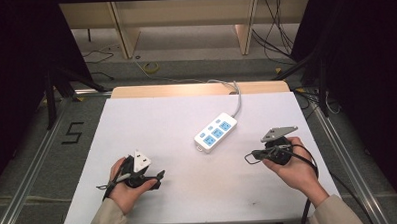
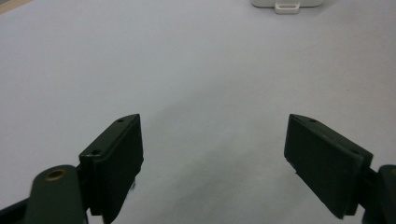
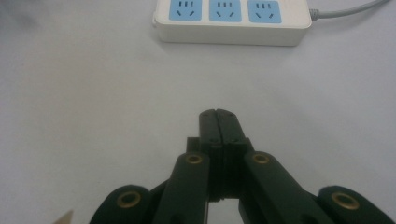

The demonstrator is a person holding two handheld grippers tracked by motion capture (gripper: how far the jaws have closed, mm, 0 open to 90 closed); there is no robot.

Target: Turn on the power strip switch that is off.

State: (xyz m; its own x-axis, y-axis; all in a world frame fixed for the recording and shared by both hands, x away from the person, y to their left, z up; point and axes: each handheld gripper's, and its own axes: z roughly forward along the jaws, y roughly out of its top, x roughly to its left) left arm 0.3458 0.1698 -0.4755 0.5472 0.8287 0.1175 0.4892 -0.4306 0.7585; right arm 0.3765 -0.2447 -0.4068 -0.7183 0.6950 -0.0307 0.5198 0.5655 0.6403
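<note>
A white power strip with three blue sockets lies near the middle of the white table, its grey cord running off the far edge. In the right gripper view the power strip lies straight ahead, a short way beyond my right gripper, whose jaws are pressed together with nothing between them. From above, my right gripper sits to the strip's right, pointing left. My left gripper rests at the front left with its jaws wide apart over bare table; the end of the power strip is far ahead.
The white table sheet leaves a wooden strip bare at the far edge. Beyond it are a floor with loose cables and wooden furniture legs. Dark stands flank both sides.
</note>
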